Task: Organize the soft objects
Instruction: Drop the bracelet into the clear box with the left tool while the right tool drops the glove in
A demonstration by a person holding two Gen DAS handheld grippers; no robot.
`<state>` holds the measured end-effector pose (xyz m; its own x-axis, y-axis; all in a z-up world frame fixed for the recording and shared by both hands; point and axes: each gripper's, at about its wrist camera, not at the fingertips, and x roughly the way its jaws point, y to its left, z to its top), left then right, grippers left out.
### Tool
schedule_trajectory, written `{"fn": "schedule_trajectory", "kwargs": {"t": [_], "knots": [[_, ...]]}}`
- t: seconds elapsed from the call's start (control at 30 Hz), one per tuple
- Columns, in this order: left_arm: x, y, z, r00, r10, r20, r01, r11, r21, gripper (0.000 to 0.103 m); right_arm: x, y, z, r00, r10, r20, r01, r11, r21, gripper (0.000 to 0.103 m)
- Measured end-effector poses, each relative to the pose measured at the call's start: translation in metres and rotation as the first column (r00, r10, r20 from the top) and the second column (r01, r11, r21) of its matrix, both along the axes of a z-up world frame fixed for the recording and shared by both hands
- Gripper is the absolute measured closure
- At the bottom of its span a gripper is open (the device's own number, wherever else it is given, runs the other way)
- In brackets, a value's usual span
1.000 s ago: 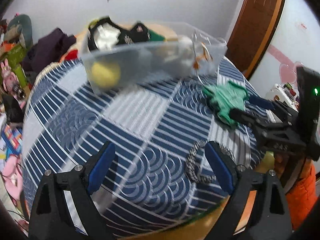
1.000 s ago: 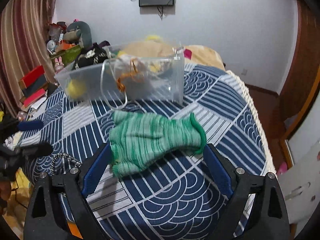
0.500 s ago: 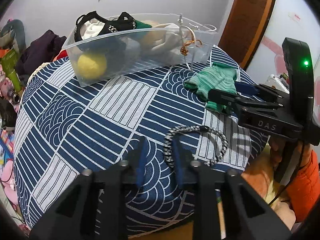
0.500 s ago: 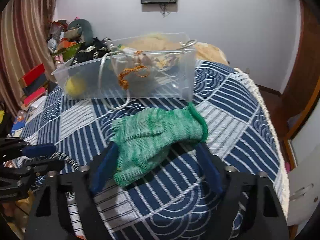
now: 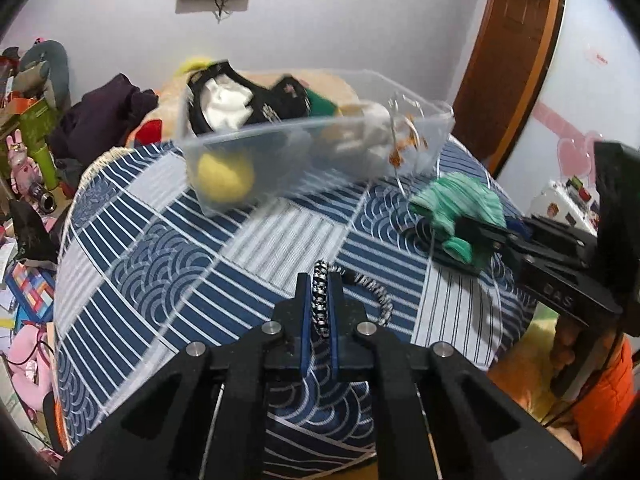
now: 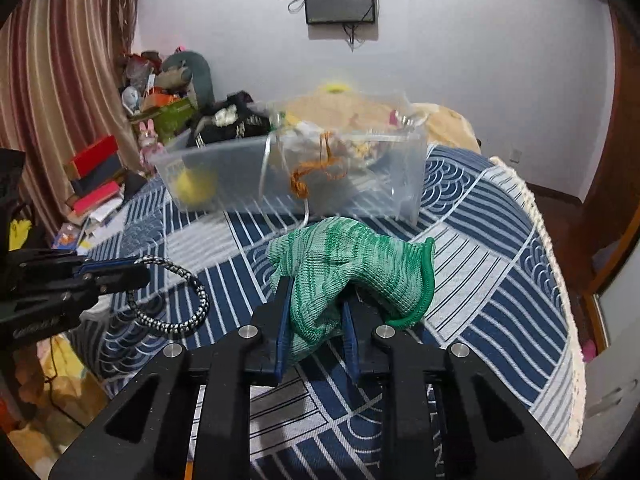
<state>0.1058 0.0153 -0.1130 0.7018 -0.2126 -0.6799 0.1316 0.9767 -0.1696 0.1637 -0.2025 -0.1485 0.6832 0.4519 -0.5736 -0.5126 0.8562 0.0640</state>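
Note:
My left gripper (image 5: 320,284) is shut on a black-and-white braided cord loop (image 5: 321,300), which hangs from it in the right wrist view (image 6: 176,300). My right gripper (image 6: 314,292) is shut on a green knit glove (image 6: 352,264), lifted a little off the bed; the glove also shows in the left wrist view (image 5: 460,204). A clear plastic bin (image 5: 312,160) stands behind on the blue patterned bedspread (image 5: 168,264), holding a yellow ball (image 5: 226,176), black and white cloth and other soft things. It also shows in the right wrist view (image 6: 224,176).
A cluttered pile of toys, boxes and books (image 6: 120,152) lies left of the bed. Dark clothes (image 5: 104,120) lie behind the bin. A wooden door (image 5: 516,52) is at the right. The bed's fringed edge (image 6: 560,272) runs along the right.
Both grippers have closed: the left on the braided cord, the right on the green glove. Both have lifted their objects slightly off the bedspread.

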Motion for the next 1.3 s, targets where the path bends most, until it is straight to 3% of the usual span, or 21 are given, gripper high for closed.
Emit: {"fn": "schedule_trajectory", "kwargs": {"t": [0.37,0.47,0.6,0.73,0.8,0.83,0.87,0.9,1.3], "knots": [[0.011,0.019,0.034,0.994,0.041,0.099,-0.04,0.999,-0.007,0.096,-0.002,-0.002,0.036,0.995,-0.015,0.099,0.009,0.998,0.065,0.083],[0.015,0.023,0.027,0.998,0.026,0.053,-0.025,0.999,-0.021,0.094,0.0,-0.002,0.039,0.995,-0.01,0.102,0.003,0.997,0.075,0.083],[0.019,0.021,0.001,0.999,0.021,-0.033,-0.021,1.0,0.0,0.072,0.001,0.001,0.036,0.996,0.001,0.089,-0.008,0.997,0.072,0.083],[0.019,0.02,-0.025,0.994,0.009,-0.113,-0.011,1.0,-0.017,0.067,0.002,0.001,0.032,0.997,0.006,0.073,-0.011,0.997,0.07,0.082],[0.019,0.02,-0.033,0.993,0.007,-0.119,-0.01,1.0,-0.022,0.068,0.004,0.001,0.032,0.998,0.006,0.069,-0.011,0.998,0.069,0.083],[0.018,0.019,-0.033,0.995,0.01,-0.102,-0.012,1.0,-0.018,0.076,0.004,0.002,0.031,0.998,0.005,0.067,-0.009,0.998,0.069,0.083],[0.018,0.019,-0.033,0.995,0.003,-0.096,-0.005,1.0,-0.02,0.09,0.004,0.001,0.031,0.998,0.005,0.065,-0.009,0.998,0.069,0.083],[0.018,0.018,-0.032,0.995,-0.002,-0.098,0.0,1.0,-0.024,0.096,0.004,0.001,0.031,0.998,0.004,0.065,-0.009,0.998,0.068,0.082],[0.016,0.028,0.029,0.995,0.025,0.094,-0.024,1.0,-0.011,0.097,0.013,0.005,0.049,0.993,-0.002,0.116,-0.008,0.997,0.082,0.083]]}}
